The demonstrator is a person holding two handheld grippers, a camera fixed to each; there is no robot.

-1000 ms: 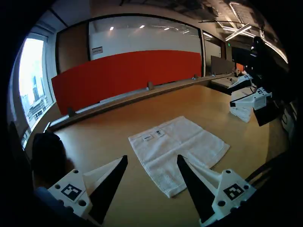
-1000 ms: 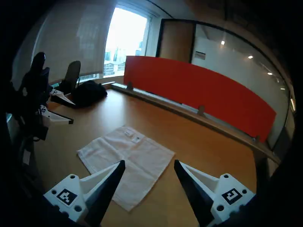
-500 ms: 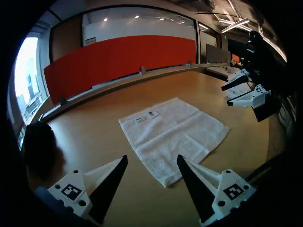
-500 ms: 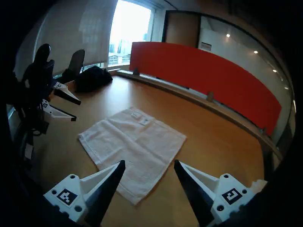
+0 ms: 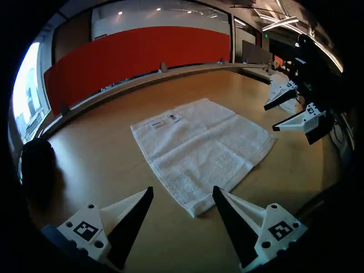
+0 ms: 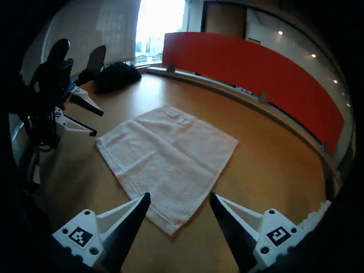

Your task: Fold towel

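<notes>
A white towel [image 5: 204, 141] lies flat and unfolded on the wooden table [image 5: 100, 159], with two small labels near its far edge. My left gripper [image 5: 182, 195] hovers open just above the towel's near corner, nothing between its fingers. In the right gripper view the same towel [image 6: 168, 154] spreads out ahead, and my right gripper [image 6: 179, 202] is open over its near corner. The right gripper [image 5: 291, 109] also appears at the right of the left gripper view, and the left gripper [image 6: 77, 113] at the left of the right gripper view.
A long red divider panel [image 5: 136, 50] runs along the table's far edge. A dark bag [image 6: 116, 75] and a chair [image 6: 93, 61] are at the window end. More white cloth [image 5: 284, 93] lies on the table behind the right gripper.
Both grippers have tilted down and come closer to the towel, which now looks larger and sits higher in each view. Both stay open.
</notes>
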